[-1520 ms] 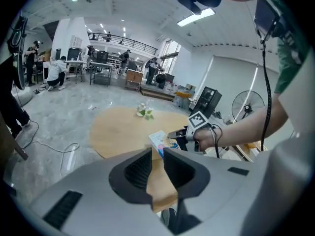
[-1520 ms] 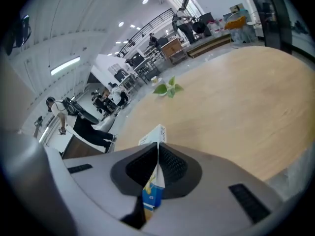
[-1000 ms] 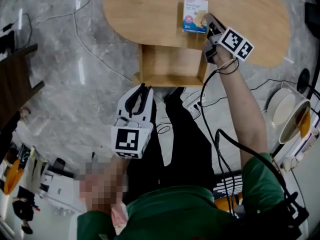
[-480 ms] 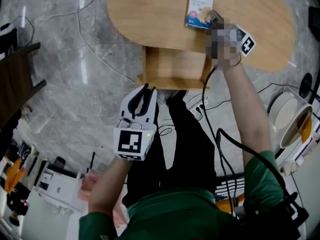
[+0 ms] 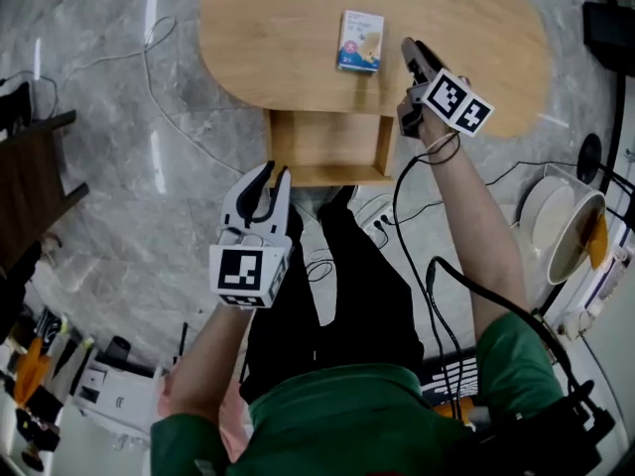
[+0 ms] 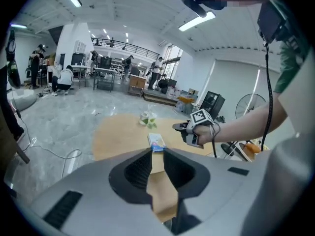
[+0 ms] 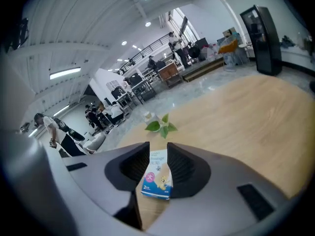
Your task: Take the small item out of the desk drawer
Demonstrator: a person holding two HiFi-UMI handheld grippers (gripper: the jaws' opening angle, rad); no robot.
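The small box (image 5: 360,41) is out and lying flat on the wooden surface (image 5: 278,38), upper centre of the head view, blue edge toward the person. Just to its right sits the right gripper (image 5: 411,53), clear of the box with a strip of bare wood between them. Its jaws have just been opening, and they stand apart now. In the right gripper view the box shows through the gap between the pads (it is lined up there, not pinched, and rests on the wood beyond the tips). A little leafy sprig (image 7: 160,124) lies further back on the surface in that same view.

Below the box, at the surface's near edge, the drawer (image 5: 327,142) is pulled out, a pale wooden tray open to the camera.

The left gripper (image 5: 266,178) hangs over the grey marbled floor (image 5: 119,196), left of centre in the head view and just below the drawer's lower left corner. Its jaws are parted with nothing between them, and only the wood of the drawer shows through the slot in the left gripper view.
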